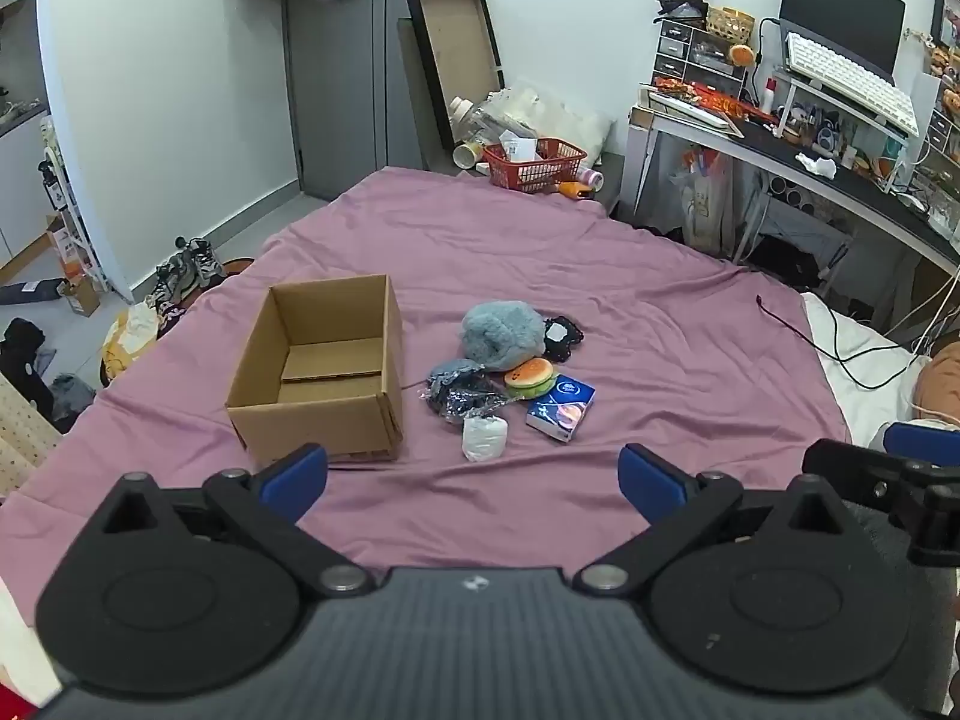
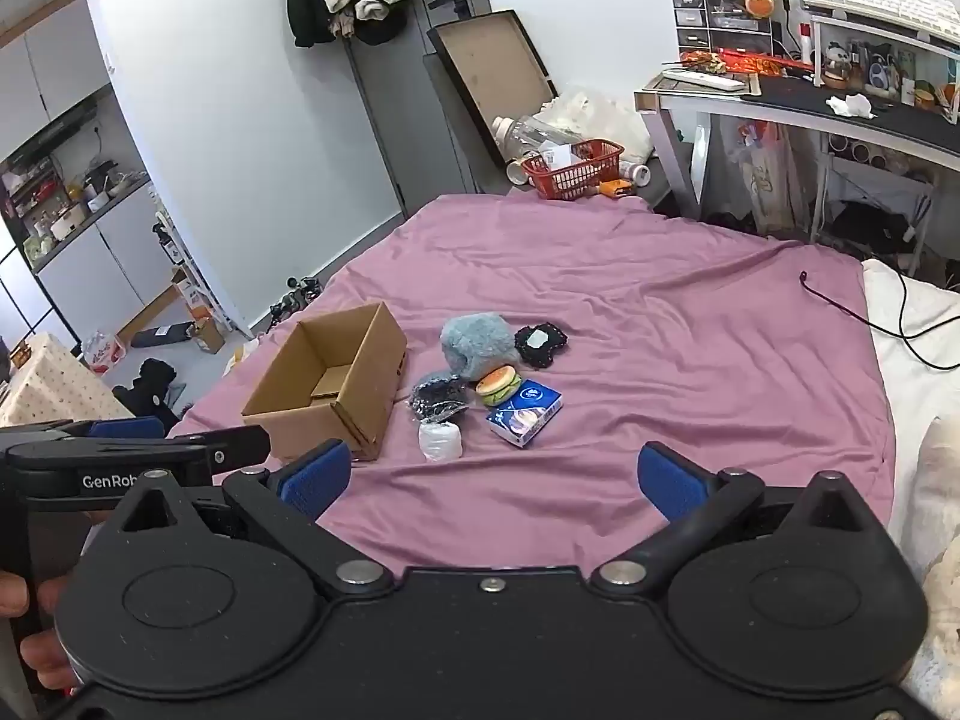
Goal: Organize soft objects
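Note:
An open empty cardboard box [image 1: 324,369] [image 2: 336,387] sits on the purple bedsheet [image 1: 630,312]. Right of it lies a cluster: a grey-blue fluffy plush [image 1: 501,335] [image 2: 477,343], a black crocheted item [image 1: 563,337] [image 2: 540,343], a burger-shaped squishy [image 1: 529,377] [image 2: 498,385], a blue tissue packet [image 1: 561,408] [image 2: 525,411], a dark bagged bundle [image 1: 462,390] [image 2: 438,397] and a white roll [image 1: 483,438] [image 2: 440,441]. My left gripper [image 1: 473,477] is open and empty, short of the cluster. My right gripper [image 2: 492,477] is open and empty, also short of it.
A red basket [image 1: 534,163] and bottles stand past the bed's far edge. A cluttered desk [image 1: 840,168] with a keyboard is at the right. A black cable [image 1: 822,336] lies on the right of the sheet. Shoes and clothes lie on the floor left.

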Motion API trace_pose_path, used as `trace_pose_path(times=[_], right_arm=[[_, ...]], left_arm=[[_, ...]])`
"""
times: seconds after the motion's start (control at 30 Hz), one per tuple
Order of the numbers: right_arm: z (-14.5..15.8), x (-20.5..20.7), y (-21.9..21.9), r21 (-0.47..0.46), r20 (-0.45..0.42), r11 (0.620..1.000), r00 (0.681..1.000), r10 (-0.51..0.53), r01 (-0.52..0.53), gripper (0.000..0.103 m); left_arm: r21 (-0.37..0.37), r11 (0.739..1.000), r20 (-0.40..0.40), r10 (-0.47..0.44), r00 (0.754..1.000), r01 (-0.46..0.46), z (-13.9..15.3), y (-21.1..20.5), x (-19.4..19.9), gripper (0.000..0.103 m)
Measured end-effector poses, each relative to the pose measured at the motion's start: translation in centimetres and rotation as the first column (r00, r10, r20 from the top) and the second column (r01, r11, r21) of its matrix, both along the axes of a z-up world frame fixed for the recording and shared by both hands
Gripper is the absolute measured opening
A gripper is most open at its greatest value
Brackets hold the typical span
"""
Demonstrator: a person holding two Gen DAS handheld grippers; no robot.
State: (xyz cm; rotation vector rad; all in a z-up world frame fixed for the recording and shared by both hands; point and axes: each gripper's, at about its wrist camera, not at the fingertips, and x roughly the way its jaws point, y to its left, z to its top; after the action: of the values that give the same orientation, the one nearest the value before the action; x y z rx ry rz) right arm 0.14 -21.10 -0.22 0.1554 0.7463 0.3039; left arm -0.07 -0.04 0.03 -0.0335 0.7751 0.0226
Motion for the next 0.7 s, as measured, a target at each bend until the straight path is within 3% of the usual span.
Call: trace_pose_path(times=[0.2, 0.7], right_arm=[[0.0, 0.2, -0.2, 0.026, -0.015, 1.0, 1.0, -0.002, 0.002, 0.103], [0.8, 0.7, -0.6, -0.019, 0.011, 0.999, 1.0, -0.027, 0.027, 0.103]], left_arm=[[-0.009, 1.0, 0.008, 0.007, 1.0, -0.007, 0.2, 0.3, -0.2, 0.102], [-0.033, 0.999, -0.001, 0.005, 1.0, -0.006, 0.1, 0.8, 0.2, 0.102]])
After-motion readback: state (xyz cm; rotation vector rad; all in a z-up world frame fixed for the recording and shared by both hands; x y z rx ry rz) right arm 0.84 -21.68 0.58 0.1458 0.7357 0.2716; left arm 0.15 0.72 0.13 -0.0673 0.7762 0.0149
